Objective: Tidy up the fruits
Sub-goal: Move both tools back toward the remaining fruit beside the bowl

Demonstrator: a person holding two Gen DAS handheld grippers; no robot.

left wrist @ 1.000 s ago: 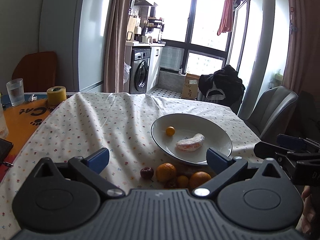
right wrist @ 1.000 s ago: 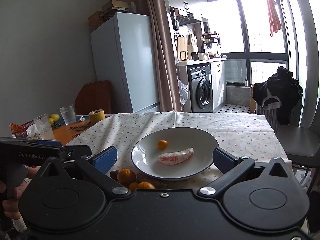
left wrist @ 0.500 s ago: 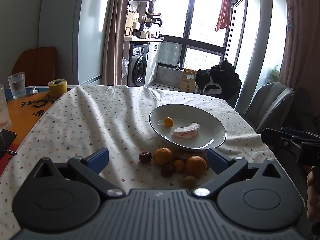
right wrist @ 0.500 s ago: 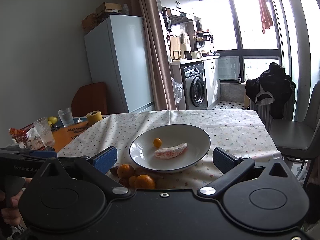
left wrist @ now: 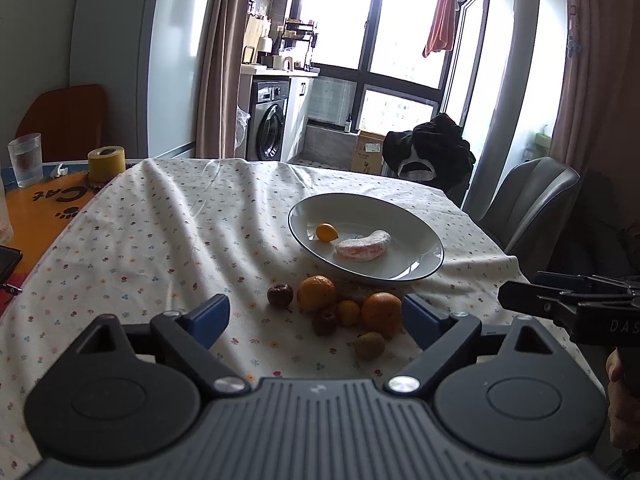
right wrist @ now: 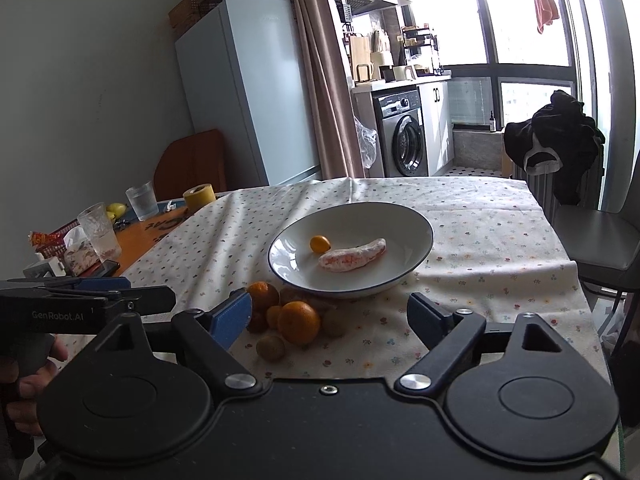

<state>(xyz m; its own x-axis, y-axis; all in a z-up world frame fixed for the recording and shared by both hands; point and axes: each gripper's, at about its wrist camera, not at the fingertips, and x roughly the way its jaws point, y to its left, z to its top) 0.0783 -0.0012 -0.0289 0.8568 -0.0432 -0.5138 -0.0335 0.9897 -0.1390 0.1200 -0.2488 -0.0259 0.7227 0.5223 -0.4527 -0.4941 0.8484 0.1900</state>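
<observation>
1. We take the white plate (left wrist: 424,240) as our landmark; it has a dark rim and sits on the floral tablecloth (left wrist: 168,248).
2. Inside the plate lie a small orange kumquat-like fruit (left wrist: 327,233) and, just beside it, a curved peeled citrus segment (left wrist: 363,245), pale pink under a white membrane.
3. On the cloth, against the near edge of the plate, we see a loose cluster: two oranges (left wrist: 316,293) (left wrist: 381,314), a smaller orange fruit (left wrist: 347,312) between them, two dark red fruits (left wrist: 280,295) (left wrist: 324,321) and a brownish-green kiwi (left wrist: 369,345) nearest the camera.
4. The right wrist view shows a second kiwi (right wrist: 334,322) in the same cluster.
5. The left gripper (left wrist: 316,318) is spread wide above the cluster, its blue pads on either side of it, holding and touching nothing.
6. The right gripper (right wrist: 330,316) is likewise spread wide and empty, on the near side of the plate
</observation>
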